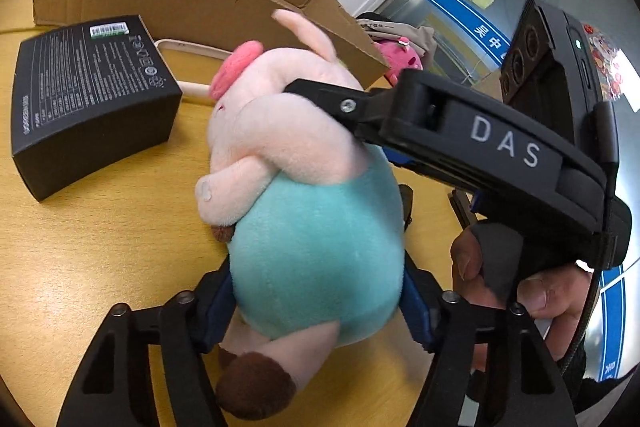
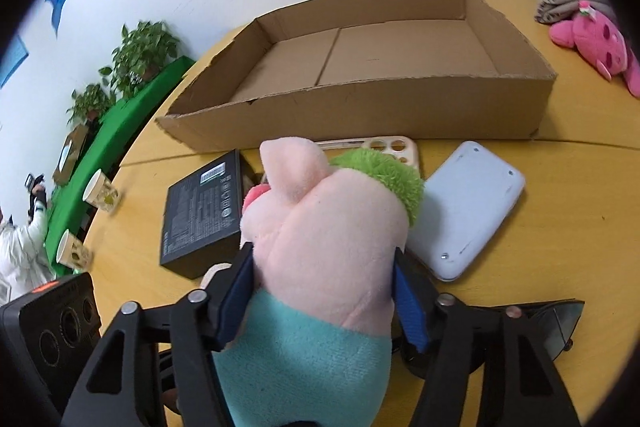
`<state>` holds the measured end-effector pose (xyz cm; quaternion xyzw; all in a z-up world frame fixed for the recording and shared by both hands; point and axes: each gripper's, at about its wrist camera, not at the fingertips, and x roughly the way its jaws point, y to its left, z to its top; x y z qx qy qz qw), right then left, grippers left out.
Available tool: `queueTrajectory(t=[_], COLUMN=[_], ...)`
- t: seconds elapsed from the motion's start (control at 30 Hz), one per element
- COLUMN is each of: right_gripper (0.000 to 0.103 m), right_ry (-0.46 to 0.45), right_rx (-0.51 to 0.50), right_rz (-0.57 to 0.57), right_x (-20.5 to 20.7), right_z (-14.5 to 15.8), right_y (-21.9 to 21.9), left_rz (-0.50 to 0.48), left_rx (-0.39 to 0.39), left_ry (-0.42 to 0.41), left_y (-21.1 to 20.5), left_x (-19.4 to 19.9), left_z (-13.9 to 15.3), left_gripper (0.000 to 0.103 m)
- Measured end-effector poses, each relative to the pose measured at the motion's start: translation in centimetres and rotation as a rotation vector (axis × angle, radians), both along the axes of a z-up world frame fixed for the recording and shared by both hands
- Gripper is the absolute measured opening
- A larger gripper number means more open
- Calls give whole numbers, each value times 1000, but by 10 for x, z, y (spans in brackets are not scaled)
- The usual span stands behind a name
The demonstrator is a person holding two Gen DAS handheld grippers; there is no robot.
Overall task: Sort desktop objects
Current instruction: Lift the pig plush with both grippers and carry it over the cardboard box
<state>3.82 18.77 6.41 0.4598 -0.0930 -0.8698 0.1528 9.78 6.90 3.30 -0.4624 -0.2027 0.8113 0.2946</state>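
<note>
My left gripper and right gripper both clamp the plush pig, pink-headed, teal-bodied, brown-footed.

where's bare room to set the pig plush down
The cardboard box floor is bare throughout. Bare table also lies right of the pale blue device. It is crowded before the box: black box, phone case, and device lie close together.
</note>
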Motion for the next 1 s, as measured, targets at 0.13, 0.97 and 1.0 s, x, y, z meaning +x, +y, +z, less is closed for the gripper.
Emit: queueTrajectory(t=[0.13, 0.97, 1.0], right_gripper=[58, 58, 58], right_ry=[34, 707, 711], right_rx=[-20, -119, -129], right_rz=[33, 156, 159], right_x=[3, -94, -101], right_z=[29, 395, 404], right_y=[-5, -51, -53], left_rz=[-12, 88, 91], left_rx=[-22, -106, -111], left_ry=[66, 675, 677], left_y=[-7, -101, -104], left_x=[4, -109, -115], left_z=[23, 360, 366], left_gripper=[69, 69, 69])
